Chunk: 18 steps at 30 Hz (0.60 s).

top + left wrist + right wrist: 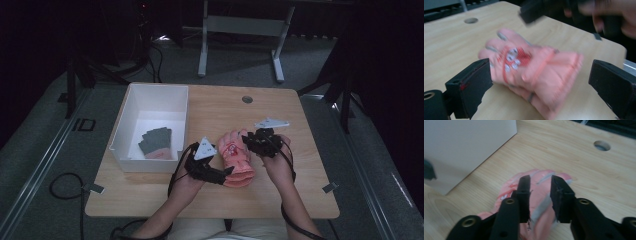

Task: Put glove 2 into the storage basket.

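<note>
While the pink glove lies on the desk near its front edge, just beside the white box, the left gripper is wide open around it. The right gripper hangs over it, jaws a little apart, holding nothing.

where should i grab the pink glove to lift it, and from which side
Take the pink glove by its wide cuff, the end nearest the person, coming in from the left with the left gripper. The cuff looks like the thickest, bunched part, and in the left gripper view it lies between that gripper's open jaws. The fingers lie flat on the table pointing away, probably harder to pinch.
</note>
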Each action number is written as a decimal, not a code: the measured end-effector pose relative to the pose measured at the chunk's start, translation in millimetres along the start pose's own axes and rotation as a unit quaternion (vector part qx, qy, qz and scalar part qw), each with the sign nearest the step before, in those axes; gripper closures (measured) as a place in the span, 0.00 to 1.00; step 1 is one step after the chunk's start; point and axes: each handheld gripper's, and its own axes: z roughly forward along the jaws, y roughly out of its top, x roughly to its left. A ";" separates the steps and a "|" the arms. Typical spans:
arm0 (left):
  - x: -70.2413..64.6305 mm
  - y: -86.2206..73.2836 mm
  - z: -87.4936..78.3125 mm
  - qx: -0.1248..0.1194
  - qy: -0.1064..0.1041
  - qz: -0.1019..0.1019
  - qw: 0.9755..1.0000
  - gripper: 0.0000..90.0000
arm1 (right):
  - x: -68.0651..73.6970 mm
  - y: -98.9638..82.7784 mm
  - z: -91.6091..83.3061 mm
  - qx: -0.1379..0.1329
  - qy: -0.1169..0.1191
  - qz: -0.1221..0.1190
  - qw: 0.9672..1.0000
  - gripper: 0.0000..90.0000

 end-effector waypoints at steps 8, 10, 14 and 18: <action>16.1 13.5 20.8 0.027 0.022 -0.025 0.999 0.06 | -8.3 -20.8 29.2 0.061 -0.001 0.029 0.998 0.66; 17.3 14.1 23.4 0.036 0.024 -0.024 0.999 0.06 | -14.5 -27.9 30.9 0.069 0.006 0.033 0.997 0.65; 22.6 11.7 31.5 0.056 0.013 -0.041 0.997 0.06 | -31.5 -40.0 28.5 0.075 0.034 0.047 0.996 0.64; 29.7 5.7 46.3 0.084 -0.003 -0.067 0.994 0.06 | -38.7 -46.1 32.0 0.085 0.058 0.050 0.993 0.64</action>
